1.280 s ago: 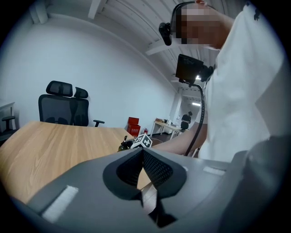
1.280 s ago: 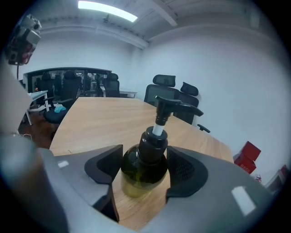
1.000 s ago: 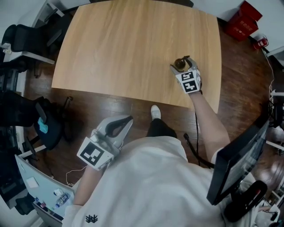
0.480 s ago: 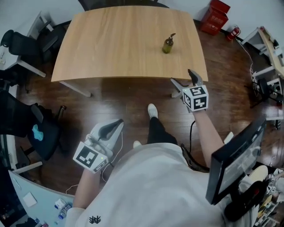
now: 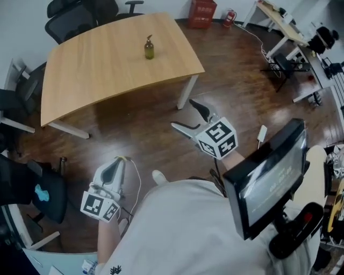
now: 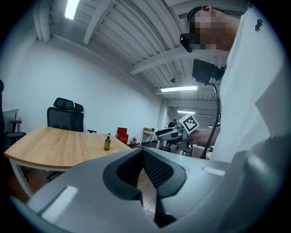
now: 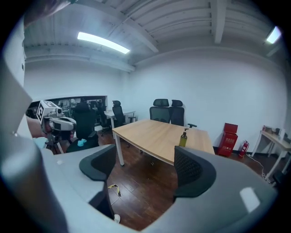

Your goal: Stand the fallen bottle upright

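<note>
The olive-green pump bottle point(image 5: 149, 47) stands upright and alone on the wooden table point(image 5: 97, 64), near its right end. It also shows upright in the left gripper view point(image 6: 107, 142) and the right gripper view point(image 7: 183, 138). My right gripper point(image 5: 183, 114) hangs open over the dark floor, well away from the table, with nothing between its jaws point(image 7: 145, 168). My left gripper point(image 5: 114, 161) is low at the person's left side, jaws shut and empty point(image 6: 142, 152). Each gripper sees the other: the right gripper point(image 6: 170, 133) and the left gripper point(image 7: 54, 119).
Black office chairs point(image 5: 80, 13) stand behind the table. A red crate point(image 5: 201, 12) and a fire extinguisher point(image 5: 230, 17) sit at the back. A monitor point(image 5: 266, 174) is close on the right. A thin cable point(image 5: 129, 161) lies on the wooden floor.
The right gripper has let go of the bottle, opened and drawn far back from the table. The bottle stays upright. The person and the left gripper have also moved back from the table.
</note>
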`<state>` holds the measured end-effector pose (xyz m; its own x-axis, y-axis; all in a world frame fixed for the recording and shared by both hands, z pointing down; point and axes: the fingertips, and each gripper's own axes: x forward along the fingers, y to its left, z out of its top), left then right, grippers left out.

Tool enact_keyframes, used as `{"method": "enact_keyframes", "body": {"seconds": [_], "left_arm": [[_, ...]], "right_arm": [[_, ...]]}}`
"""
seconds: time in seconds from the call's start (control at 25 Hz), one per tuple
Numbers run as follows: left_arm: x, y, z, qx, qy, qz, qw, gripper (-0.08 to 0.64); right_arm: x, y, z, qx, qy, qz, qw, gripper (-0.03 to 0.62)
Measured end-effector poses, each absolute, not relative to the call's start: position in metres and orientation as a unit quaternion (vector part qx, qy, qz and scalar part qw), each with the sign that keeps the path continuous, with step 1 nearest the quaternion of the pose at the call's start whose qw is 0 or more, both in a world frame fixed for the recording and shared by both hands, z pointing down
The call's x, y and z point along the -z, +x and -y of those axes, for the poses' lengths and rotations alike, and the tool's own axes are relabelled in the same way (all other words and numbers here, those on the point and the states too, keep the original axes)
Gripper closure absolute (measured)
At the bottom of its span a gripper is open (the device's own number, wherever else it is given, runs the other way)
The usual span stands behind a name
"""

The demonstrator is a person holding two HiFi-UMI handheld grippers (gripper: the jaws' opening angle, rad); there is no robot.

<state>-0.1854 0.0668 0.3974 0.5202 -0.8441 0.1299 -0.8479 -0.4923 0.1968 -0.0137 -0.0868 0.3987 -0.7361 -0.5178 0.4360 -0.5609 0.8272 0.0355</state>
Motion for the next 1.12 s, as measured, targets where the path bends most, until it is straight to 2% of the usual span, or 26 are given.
{"method": "enact_keyframes", "body": {"seconds": [0.28,0.68,1.12], "left_arm": [[-0.397,-0.129,-0.091,-0.011,0.874,0.473,0.112,0.56],[-0.408,-0.018,-0.171,-0.036,0.891,0.436,0.122,0.56],[-0.391,0.034,-0.172,-0.06,0.911,0.396,0.103,0.56]], "right_arm": [[-0.372,0.024,0.015,-0.046,0.259,0.947,0.184,0.185],[-0.381,0.12,-0.086,-0.045,0.274,0.946,0.17,0.187],[-0.363,0.167,-0.109,-0.038,0.299,0.942,0.148,0.194]]}}
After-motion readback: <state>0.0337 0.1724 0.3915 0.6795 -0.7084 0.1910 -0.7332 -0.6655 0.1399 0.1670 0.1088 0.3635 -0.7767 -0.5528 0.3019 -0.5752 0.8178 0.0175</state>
